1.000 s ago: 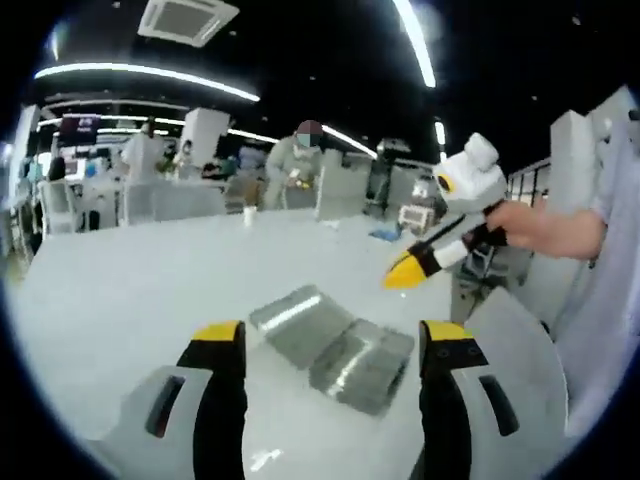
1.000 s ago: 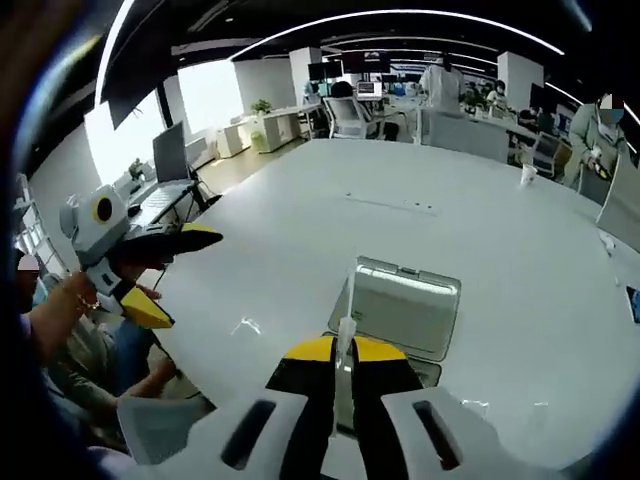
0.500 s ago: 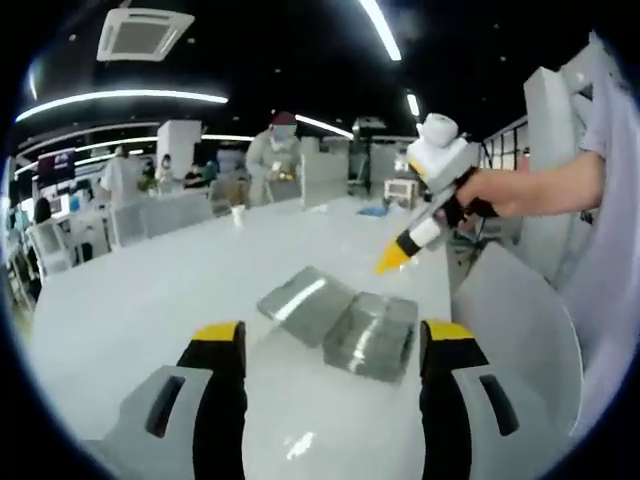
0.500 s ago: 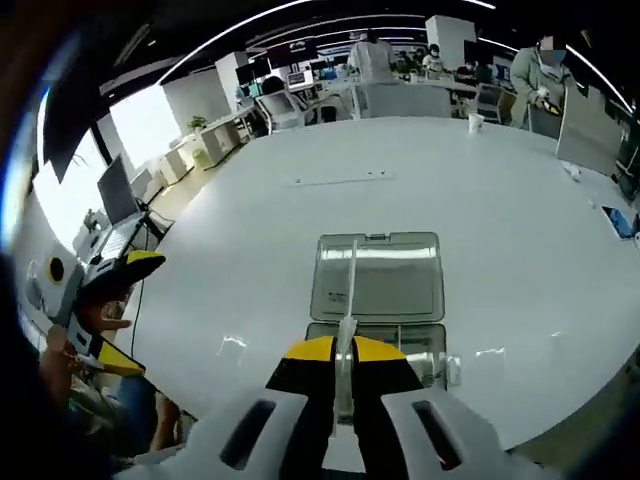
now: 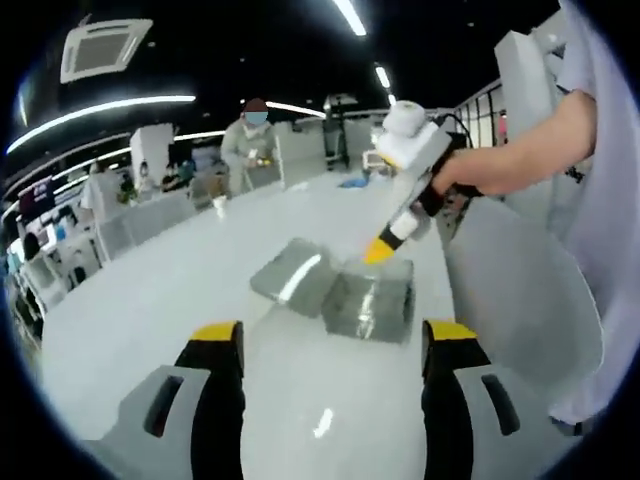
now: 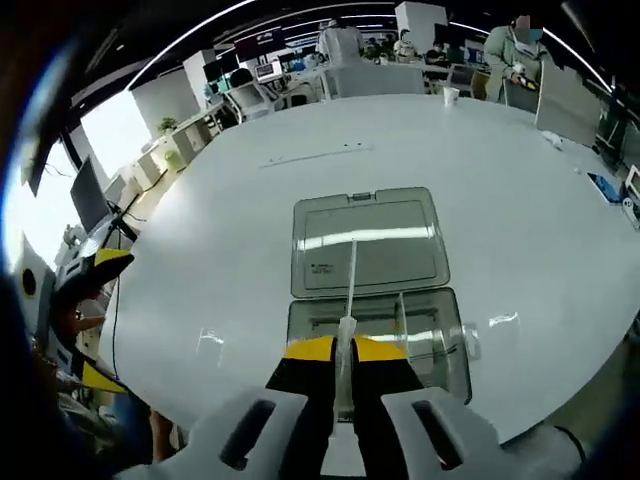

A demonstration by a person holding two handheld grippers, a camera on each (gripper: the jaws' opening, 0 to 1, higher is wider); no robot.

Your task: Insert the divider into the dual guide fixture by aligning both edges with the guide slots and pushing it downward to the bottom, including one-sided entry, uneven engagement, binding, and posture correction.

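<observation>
Fingers (image 6: 316, 362) pinch divider (image 6: 350, 285), edge-on, long axis pointing forward.

I'm looking across a big white table (image 6: 520, 190) in an open office, with a dark ceiling crossed by long light strips (image 5: 100, 108) and an air vent (image 5: 102, 48). Desks with monitors (image 6: 262, 70) and chairs (image 6: 242, 98) stand beyond the table, a bright window (image 6: 115, 135) glows at one side, and a paper cup (image 6: 451, 96) sits near the far edge.
</observation>
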